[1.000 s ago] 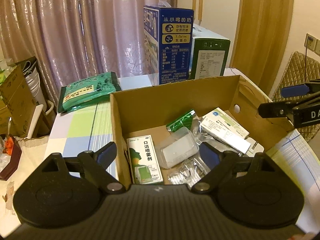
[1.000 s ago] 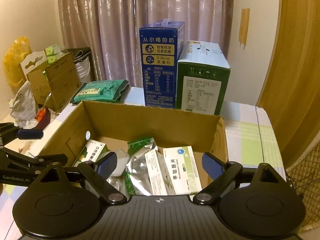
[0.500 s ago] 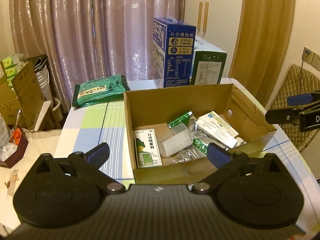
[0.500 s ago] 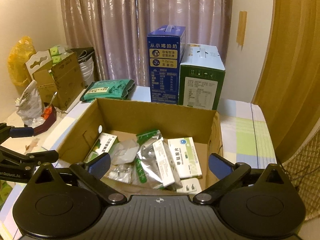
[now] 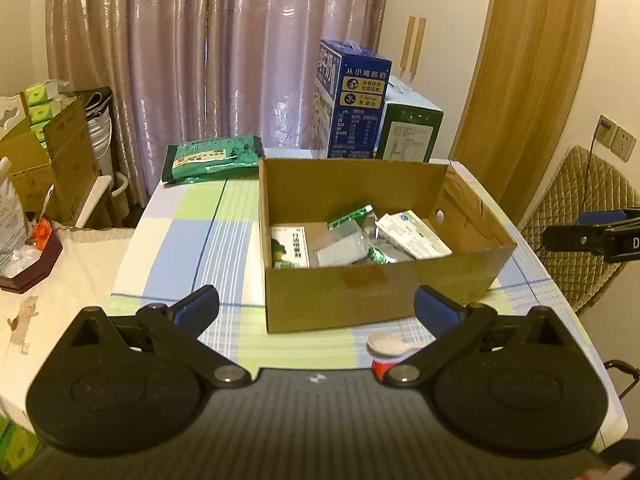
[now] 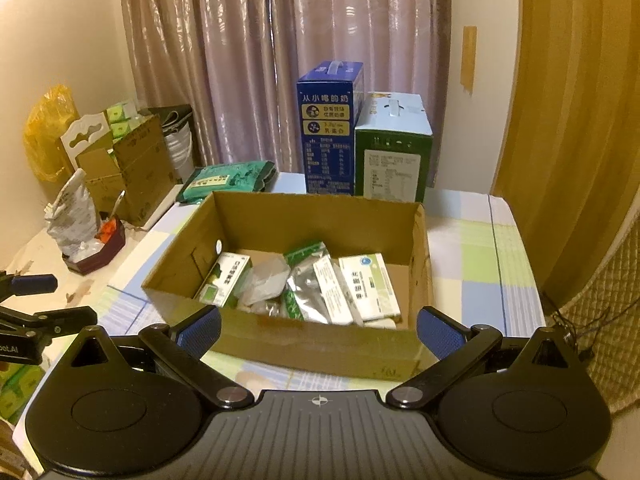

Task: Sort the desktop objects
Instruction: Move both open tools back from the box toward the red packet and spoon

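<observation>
An open cardboard box [image 5: 372, 296] [image 6: 320, 344] stands on the checked tablecloth. It holds medicine boxes [image 5: 416, 234] [image 6: 370, 286], foil sachets [image 6: 304, 284] and a small clear bag [image 5: 340, 246]. My left gripper [image 5: 316, 308] is open and empty, in front of the box's near wall. My right gripper [image 6: 318, 326] is open and empty, in front of the box from the other side. A white spoon [image 5: 386, 343] on a red item lies on the table just before the left gripper.
A green packet [image 5: 212, 158] [image 6: 228, 178] lies at the table's far left. A tall blue carton [image 5: 352, 108] [image 6: 328, 128] and a green carton [image 5: 410, 128] [image 6: 394, 148] stand behind the box. A side table [image 6: 52, 248] with clutter is at left; a quilted chair [image 5: 580, 216] is at right.
Both grippers have pulled back and up from over the box. The whole box and the table in front of it now show. Both stay open and empty.
</observation>
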